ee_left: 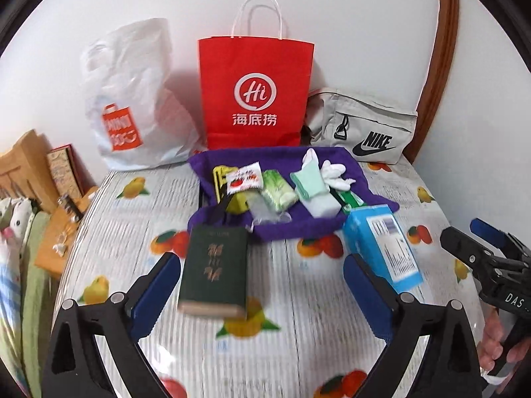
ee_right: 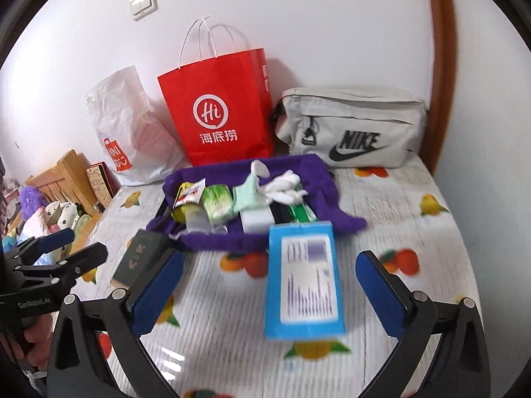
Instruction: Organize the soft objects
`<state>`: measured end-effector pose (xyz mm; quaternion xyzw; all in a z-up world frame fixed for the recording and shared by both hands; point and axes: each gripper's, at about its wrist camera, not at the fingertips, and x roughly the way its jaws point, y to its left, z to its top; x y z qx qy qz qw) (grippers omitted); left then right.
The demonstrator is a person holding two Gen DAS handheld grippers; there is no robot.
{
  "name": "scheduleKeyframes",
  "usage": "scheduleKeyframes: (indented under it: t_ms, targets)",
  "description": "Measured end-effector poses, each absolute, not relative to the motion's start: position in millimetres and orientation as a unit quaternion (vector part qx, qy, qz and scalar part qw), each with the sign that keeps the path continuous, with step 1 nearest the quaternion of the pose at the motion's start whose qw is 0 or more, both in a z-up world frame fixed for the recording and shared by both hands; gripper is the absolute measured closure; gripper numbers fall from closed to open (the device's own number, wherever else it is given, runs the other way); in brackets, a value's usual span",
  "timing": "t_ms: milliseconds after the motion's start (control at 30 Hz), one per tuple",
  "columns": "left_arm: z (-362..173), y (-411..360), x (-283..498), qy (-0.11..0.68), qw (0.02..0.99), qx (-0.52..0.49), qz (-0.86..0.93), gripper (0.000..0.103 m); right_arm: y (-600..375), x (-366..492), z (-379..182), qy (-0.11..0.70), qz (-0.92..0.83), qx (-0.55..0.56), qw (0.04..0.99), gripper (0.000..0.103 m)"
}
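- My left gripper [ee_left: 259, 285] is spread wide and holds nothing; the green book [ee_left: 215, 268] lies lengthwise just ahead between its fingers, mid-tabletop.
- My right gripper [ee_right: 268, 295] likewise brackets the blue box [ee_right: 303, 282].

From my remote seat, I see a plain white wall [ee_right: 298, 16] closing off the far edge of a table [ee_left: 298, 348] covered in a fruit-print cloth. A light switch [ee_right: 143, 4] sits high on that wall. A curved brown wooden frame [ee_right: 443, 66] rises at right. At left stands a wooden headboard [ee_right: 63, 172], with bedding [ee_left: 20, 248] piled below it in even, soft light.
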<state>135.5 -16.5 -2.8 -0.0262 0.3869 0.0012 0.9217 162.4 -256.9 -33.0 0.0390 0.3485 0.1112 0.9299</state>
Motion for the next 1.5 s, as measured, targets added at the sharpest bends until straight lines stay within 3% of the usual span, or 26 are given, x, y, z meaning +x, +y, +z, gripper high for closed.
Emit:
scheduleKeyframes:
  t_ms: [567,1500]
  targets:
    - [1,-19,35,0.349,0.936,-0.018,0.029,0.004,-254,48,-29,0.313,0.100,0.018,0.944,0.001]
    - [6,-25,13,0.342,0.939,-0.018,0.028,0.004,-244,21,-27,0.303,0.115,0.021,0.946,0.001]
